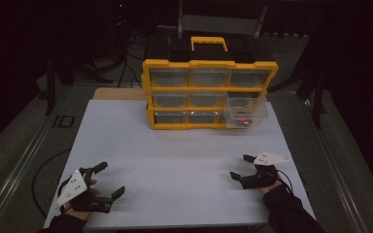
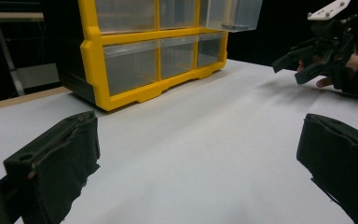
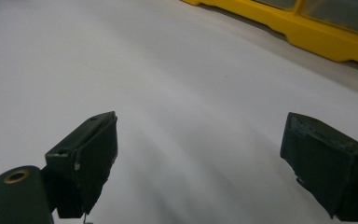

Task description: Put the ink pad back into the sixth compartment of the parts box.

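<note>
Nearest the person, at the front of the white rectangular tabletop (image 1: 175,165), two black two-jaw grippers are held low over the surface, well apart from each other. The left gripper (image 1: 110,180) is seen near the front left corner with a grey three-cornered plate on top; its jaws are spread wide and nothing is held between them. In the left gripper view only bare white surface lies between its own jaws. The right gripper (image 1: 240,167) is seen near the front right, likewise with its jaws spread wide and nothing pinched; whether its lower jaw touches the table cannot be told. Between the grippers and the far end, the tabletop is unobstructed. At the far end a yellow plastic organiser cabinet (image 1: 209,65) with three rows of clear drawers and a yellow carry handle is stood upright. One clear plastic drawer (image 1: 245,112) on the cabinet's right side is pulled out forward, and a small red object (image 1: 244,119) is seen inside it.
</note>
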Tool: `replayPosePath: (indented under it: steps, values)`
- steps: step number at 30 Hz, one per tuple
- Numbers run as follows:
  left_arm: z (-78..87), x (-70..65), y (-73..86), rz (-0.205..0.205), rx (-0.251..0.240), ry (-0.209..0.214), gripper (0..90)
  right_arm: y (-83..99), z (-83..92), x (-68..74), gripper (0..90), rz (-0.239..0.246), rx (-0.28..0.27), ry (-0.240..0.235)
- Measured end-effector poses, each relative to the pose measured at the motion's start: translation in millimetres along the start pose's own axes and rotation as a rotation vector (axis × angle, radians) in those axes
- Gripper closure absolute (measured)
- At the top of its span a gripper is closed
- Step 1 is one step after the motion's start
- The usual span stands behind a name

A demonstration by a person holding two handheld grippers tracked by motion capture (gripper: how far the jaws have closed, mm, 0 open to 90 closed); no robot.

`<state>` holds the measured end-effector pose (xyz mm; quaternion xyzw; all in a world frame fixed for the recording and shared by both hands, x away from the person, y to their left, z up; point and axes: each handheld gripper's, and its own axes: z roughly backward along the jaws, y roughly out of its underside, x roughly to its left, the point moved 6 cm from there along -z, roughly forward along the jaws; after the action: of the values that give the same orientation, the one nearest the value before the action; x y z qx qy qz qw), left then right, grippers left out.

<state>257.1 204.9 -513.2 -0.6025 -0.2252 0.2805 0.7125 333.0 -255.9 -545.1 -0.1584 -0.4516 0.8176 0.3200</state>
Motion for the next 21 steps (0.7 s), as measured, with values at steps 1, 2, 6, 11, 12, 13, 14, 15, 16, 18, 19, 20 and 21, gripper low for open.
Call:
replayPosePath:
  steps: [1,2,6,11,12,13,14,15,16,18,19,20,21]
  values:
    - [-0.1,0.0,0.0,-0.001,0.001,0.0,0.0,0.8,-0.9,-0.2,11.2,0.0,-0.002,0.004]
    - [-0.1,-0.1,0.0,0.0,0.0,0.001,0.0,1.5,-1.9,-0.3,11.2,-0.001,-0.006,0.005]
    - [-0.3,-0.5,-0.1,-0.001,0.0,0.003,0.0,4.2,-4.8,0.1,11.2,0.024,0.013,0.027]
    - [-0.1,-0.7,-0.2,-0.002,0.0,0.003,0.0,2.7,1.0,0.0,11.4,0.04,0.002,0.055]
    - [-0.3,-0.6,-0.2,-0.001,-0.001,0.004,0.0,2.2,2.5,-0.3,11.4,0.039,-0.012,0.059]
    - [-0.4,-0.4,-0.1,0.0,0.0,0.003,0.0,2.3,4.2,-0.8,11.4,0.033,-0.02,0.067]
    - [-0.6,-0.2,0.1,0.002,0.0,0.003,0.0,2.2,4.8,-1.8,11.4,0.032,-0.029,0.073]
    - [-0.7,-0.3,0.2,0.003,0.0,0.003,0.0,2.6,6.1,-2.7,11.4,0.02,-0.034,0.073]
    - [-0.7,-0.5,0.3,0.002,0.001,0.003,0.0,2.8,6.7,-3.7,11.4,0.018,-0.042,0.08]
    - [-0.8,-0.6,0.3,0.003,0.001,0.004,0.0,3.4,7.6,-4.6,11.4,0.005,-0.048,0.082]
    - [-0.8,-0.4,0.4,0.003,0.002,0.002,0.0,3.6,7.8,-5.3,11.4,0.0,-0.054,0.086]
    - [-0.8,0.0,0.5,0.003,0.002,0.001,0.0,3.8,7.7,-5.8,11.4,-0.002,-0.056,0.093]
    - [-0.9,0.1,0.6,0.007,0.001,0.003,0.0,4.2,7.5,-6.3,11.5,-0.005,-0.055,0.095]
